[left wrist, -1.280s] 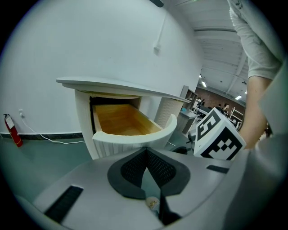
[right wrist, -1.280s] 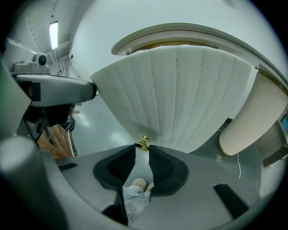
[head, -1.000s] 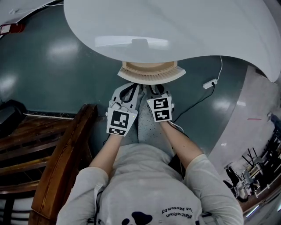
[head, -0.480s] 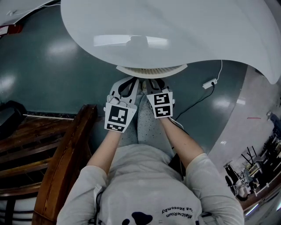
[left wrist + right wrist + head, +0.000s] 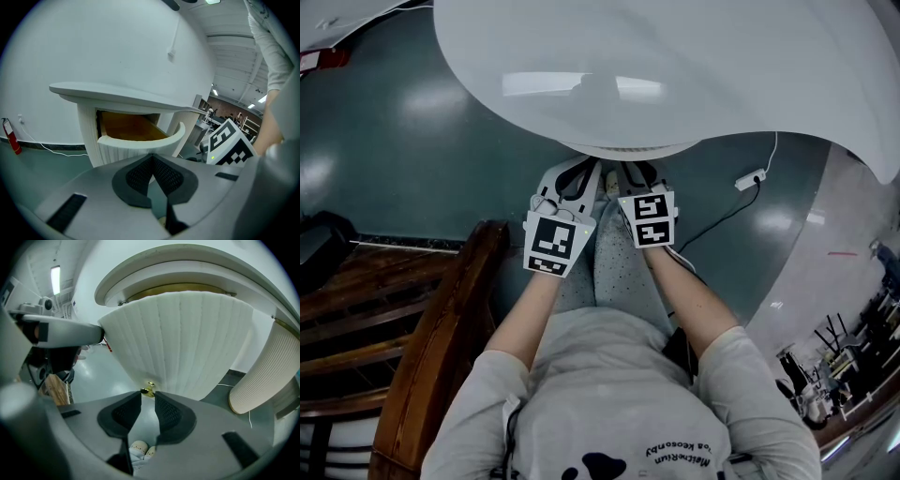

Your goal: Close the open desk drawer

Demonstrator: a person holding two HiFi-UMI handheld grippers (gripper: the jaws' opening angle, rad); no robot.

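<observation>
We log the drawer (image 5: 187, 343) now slid nearly under the table (image 5: 675, 66), gap remaining; right gripper (image 5: 148, 398) jaws slightly parted before its brass knob (image 5: 149, 390), left gripper (image 5: 152, 160) closed, empty.

place: office-like hall | cues: ceiling strip light (image 5: 55, 280), fire extinguisher (image 5: 11, 136)

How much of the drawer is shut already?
Mostly done: the drawer sits nearly under the desk top, only a gap showing its wooden inside. The right gripper, jaws apart, is at its brass knob. Left to do: push it fully shut.
</observation>
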